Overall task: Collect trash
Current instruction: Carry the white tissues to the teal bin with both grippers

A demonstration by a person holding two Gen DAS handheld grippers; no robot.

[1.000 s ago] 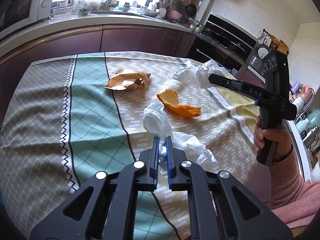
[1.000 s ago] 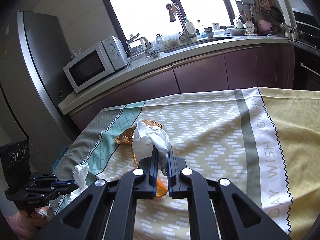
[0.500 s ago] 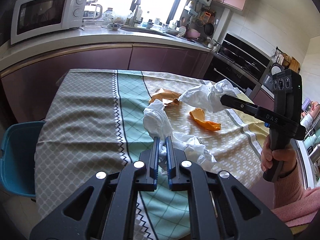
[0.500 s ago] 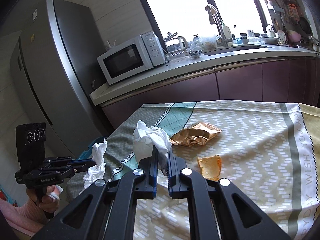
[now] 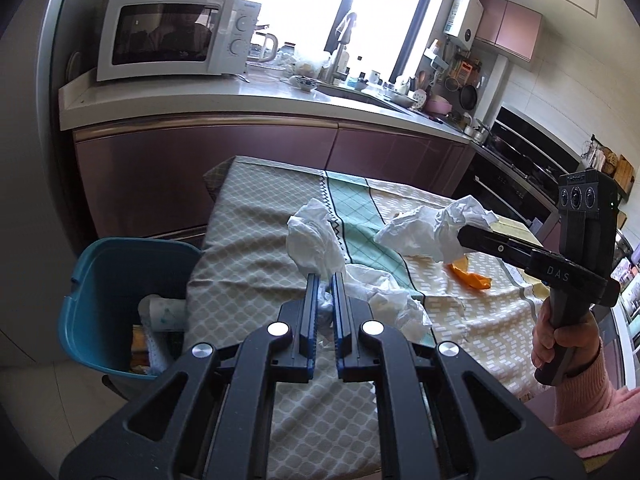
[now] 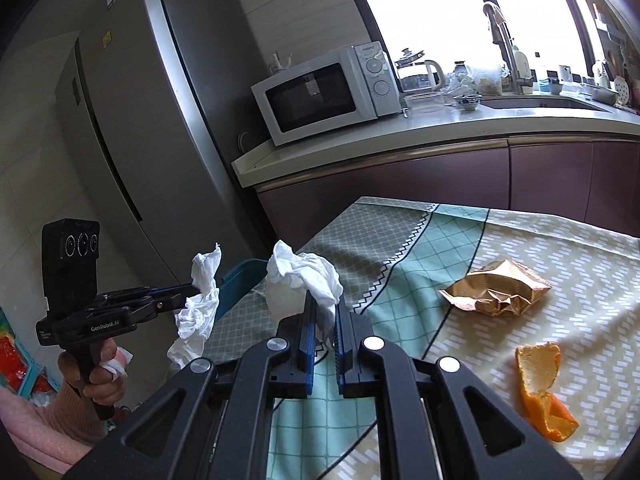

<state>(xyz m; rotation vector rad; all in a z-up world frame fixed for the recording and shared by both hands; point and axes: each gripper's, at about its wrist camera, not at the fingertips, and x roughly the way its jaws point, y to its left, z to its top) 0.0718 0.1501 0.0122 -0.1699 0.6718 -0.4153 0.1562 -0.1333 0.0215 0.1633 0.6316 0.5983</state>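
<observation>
A white microwave [image 6: 326, 94] sits on the counter [image 6: 440, 128] beside a grey fridge [image 6: 160, 120].

Both grippers carrying crumpled tissue near the bin

The left gripper [image 5: 325, 280], bottom centre, is clamped on a white tissue wad [image 5: 316, 236]; at right the right gripper [image 5: 464, 236] pinches another tissue [image 5: 428, 228] over the tablecloth [image 5: 256, 240]. An orange peel [image 5: 470, 276] lies beneath it; a teal bin [image 5: 100, 280] stands lower left.

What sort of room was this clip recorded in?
A home kitchen, most likely: a white microwave sits on a countertop with a sink faucet by the window, a tall refrigerator stands beside it, and a built-in oven lines the far wall.
</observation>
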